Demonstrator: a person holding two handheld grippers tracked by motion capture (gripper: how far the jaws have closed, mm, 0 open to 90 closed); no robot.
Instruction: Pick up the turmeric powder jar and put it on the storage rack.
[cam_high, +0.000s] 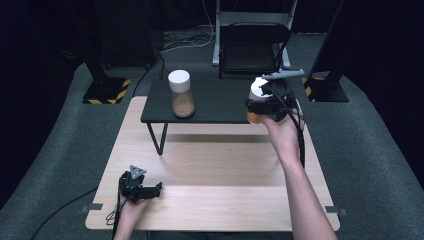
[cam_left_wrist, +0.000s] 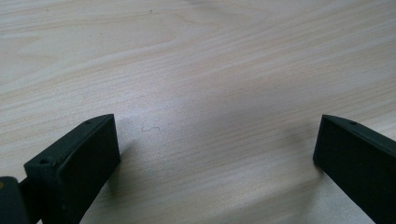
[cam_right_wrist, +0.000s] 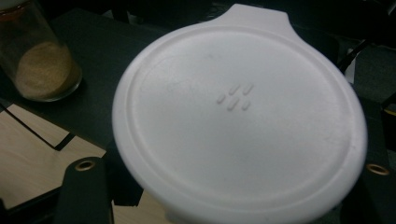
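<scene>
My right gripper (cam_high: 262, 102) is shut on a jar (cam_high: 253, 118) with a white lid (cam_high: 258, 86) and orange contents, held in the air at the right end of the black shelf (cam_high: 220, 102). In the right gripper view the round white lid (cam_right_wrist: 238, 107) sits between the two black jaws and hides the jar's body. A second jar (cam_high: 180, 95), white-capped and part full of brown powder, stands upright on the shelf's left half (cam_right_wrist: 39, 65). My left gripper (cam_high: 159, 188) rests low on the wooden table (cam_high: 215, 175) at the front left, open (cam_left_wrist: 217, 135), with bare wood between its fingers.
The black shelf stands on thin legs at the table's far edge. Behind it is a black folding chair (cam_high: 252, 45). Stand bases with yellow-black tape (cam_high: 106, 91) sit on the grey floor at both sides.
</scene>
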